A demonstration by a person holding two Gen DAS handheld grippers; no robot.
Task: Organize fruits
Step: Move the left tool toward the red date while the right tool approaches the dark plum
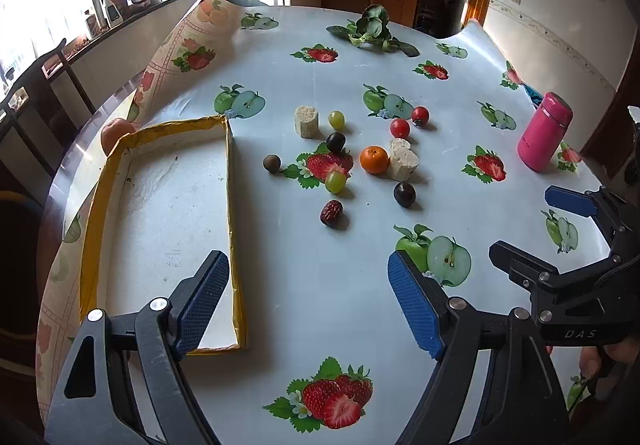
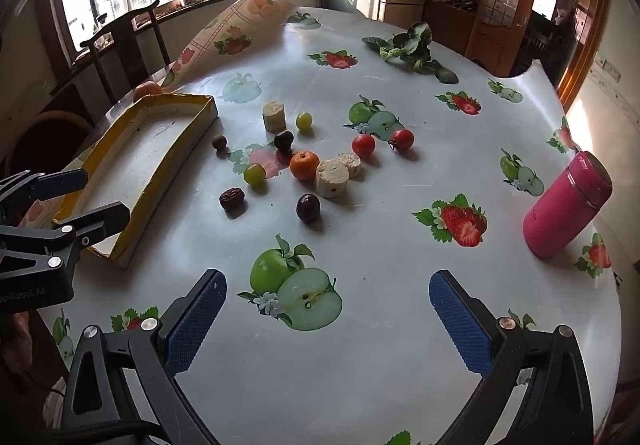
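Observation:
Loose fruits lie mid-table: a small orange (image 1: 374,159) (image 2: 304,164), two green grapes (image 1: 335,181) (image 2: 254,173), two red tomatoes (image 1: 400,128) (image 2: 363,145), two dark plums (image 1: 404,194) (image 2: 308,207), a red date (image 1: 331,212) (image 2: 231,198) and a brown longan (image 1: 272,163) (image 2: 219,142). An empty yellow-rimmed tray (image 1: 230,181) (image 2: 160,181) lies to the left. My left gripper (image 1: 308,301) is open, above the tray's near right corner. My right gripper (image 2: 328,321) is open and empty over the near table; it also shows in the left wrist view (image 1: 532,223).
Three pale cylindrical pieces (image 1: 402,159) (image 2: 332,178) lie among the fruits. A pink bottle (image 1: 545,131) (image 2: 568,205) stands at the right. Leafy greens (image 1: 370,31) (image 2: 408,47) lie at the far side. An orange fruit (image 1: 116,131) sits behind the tray. The tablecloth's left edge curls up.

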